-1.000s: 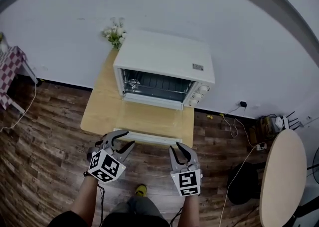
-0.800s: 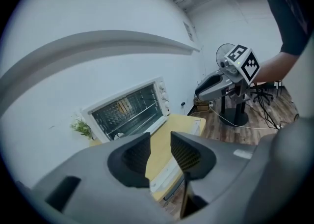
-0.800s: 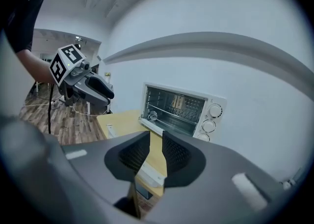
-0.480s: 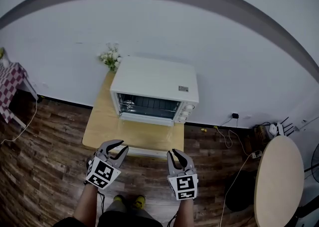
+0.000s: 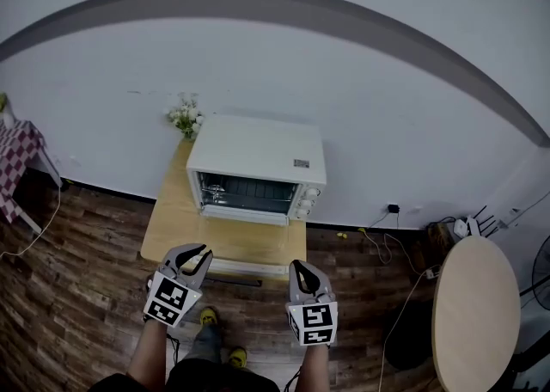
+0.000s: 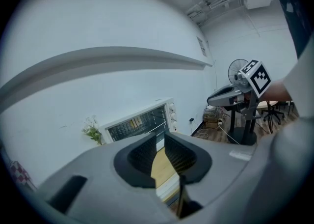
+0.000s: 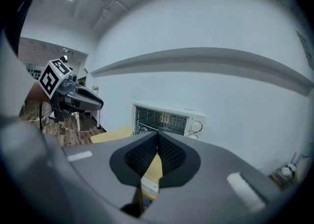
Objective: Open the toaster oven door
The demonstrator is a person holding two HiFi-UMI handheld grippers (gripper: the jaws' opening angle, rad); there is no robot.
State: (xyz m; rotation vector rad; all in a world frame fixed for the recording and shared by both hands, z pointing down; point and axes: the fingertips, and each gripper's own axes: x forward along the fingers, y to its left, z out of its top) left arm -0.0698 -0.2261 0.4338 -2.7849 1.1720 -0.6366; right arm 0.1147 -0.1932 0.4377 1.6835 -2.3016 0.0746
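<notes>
My left gripper point(image 6: 160, 136) and right gripper point(image 7: 158, 133) carry black, matt, ribbed rubbery pads point(image 6: 143, 157), both pairs having just been closing with nothing between them; the shells behind are smooth matt grey plastic. Ahead of my fingers point(image 7: 170, 154) the toaster oven point(image 5: 256, 167) is smooth white painted metal with a shiny wire rack point(image 7: 160, 121) inside, on a pale matt wood table point(image 5: 172, 227); below them, dark wood-grain floor point(image 5: 77, 296)

We see a white toaster oven point(image 5: 256, 154) on a pale, wood-grained table point(image 5: 176, 218). Left of the oven are white flowers point(image 5: 185, 117) with green leaves and, farther left, a red-and-white checked cloth point(image 5: 15, 137). Behind the oven, the wall point(image 5: 412, 141) is white with a grey band. Below the oven, the floor point(image 5: 77, 296) is dark brown planks.
</notes>
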